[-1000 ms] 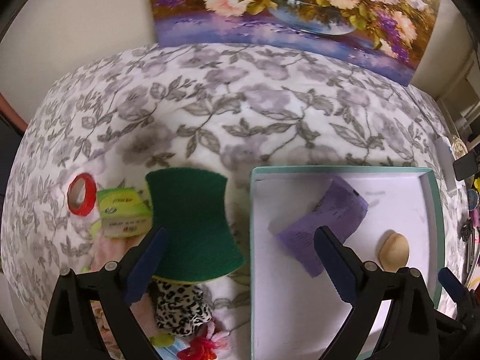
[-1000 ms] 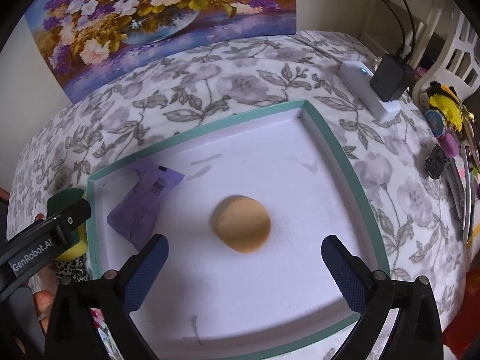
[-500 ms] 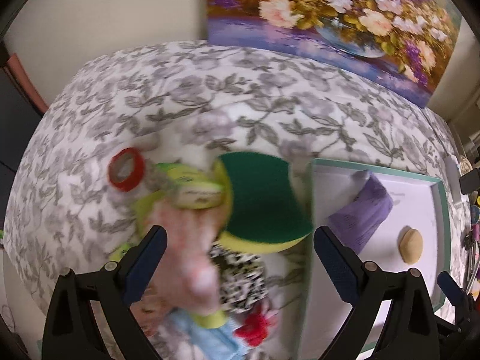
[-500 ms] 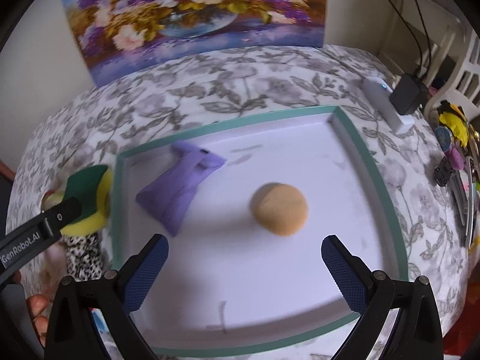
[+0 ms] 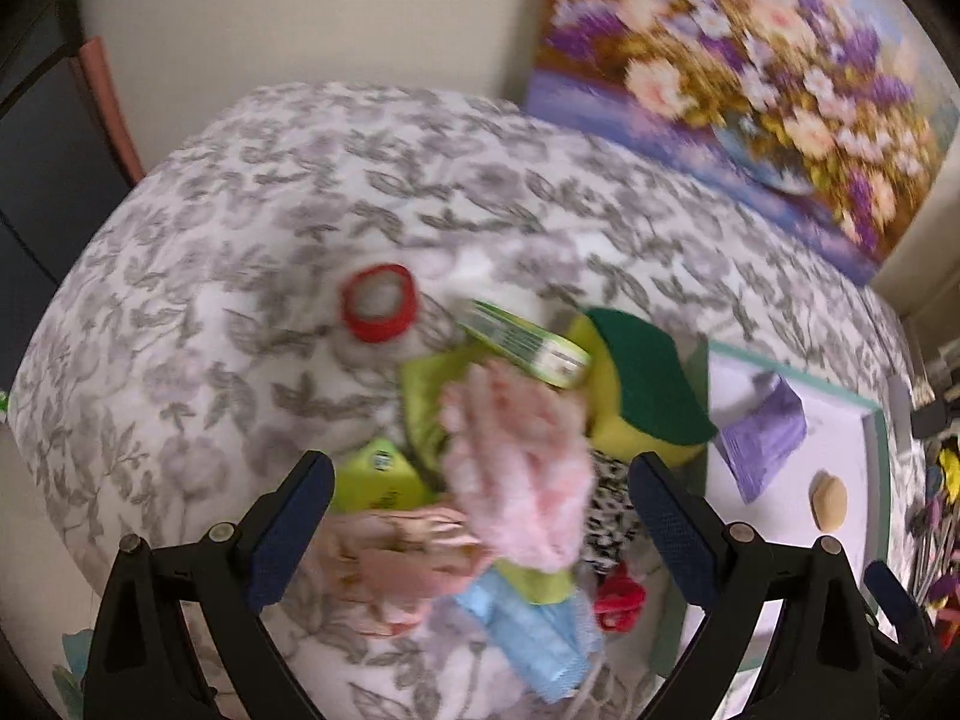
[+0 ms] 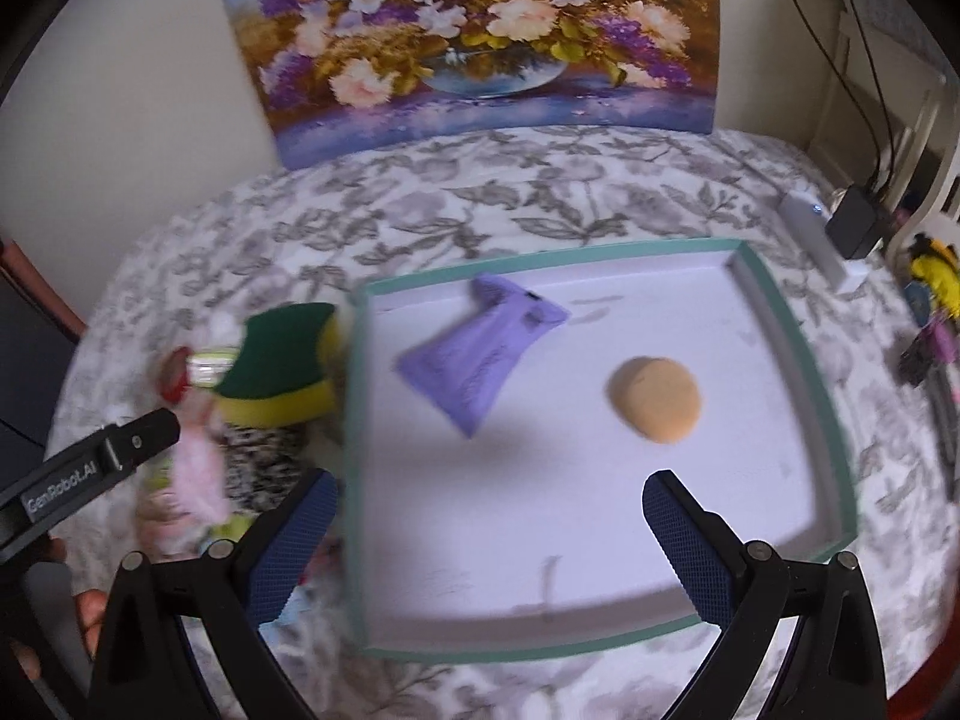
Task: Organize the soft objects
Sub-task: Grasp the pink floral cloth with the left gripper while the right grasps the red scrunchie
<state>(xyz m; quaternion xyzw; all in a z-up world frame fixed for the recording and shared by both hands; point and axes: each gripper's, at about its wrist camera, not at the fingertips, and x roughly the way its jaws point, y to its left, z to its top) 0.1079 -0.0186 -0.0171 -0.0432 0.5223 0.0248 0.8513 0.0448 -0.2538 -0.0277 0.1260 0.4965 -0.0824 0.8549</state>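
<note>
— What has changed since a second ago?

— Swinging left, the left gripper (image 5: 477,513) now looks over the heap of soft things instead of the tray; the right gripper (image 6: 483,531) has slid left too, so the tray sits more to its right.

— How do the jaws stand?

— Both pairs are spread wide, holding nothing.

— What lies past the left jaws?

— A fluffy pink cloth (image 5: 519,468) sits between them, on top of the heap. Around it are a green-topped yellow sponge (image 5: 651,387), a green packet (image 5: 528,348), a leopard-print piece (image 5: 609,516) and a blue item (image 5: 528,630). A red ring (image 5: 378,303) lies beyond, on the flowered worktop (image 5: 240,228).

— And the right side?

— A teal-rimmed tray (image 6: 798,354) holds a purple pouch (image 6: 480,354) and a tan round pad (image 6: 654,399), apart from each other. A flower painting (image 6: 468,36) leans on the wall behind.
</note>
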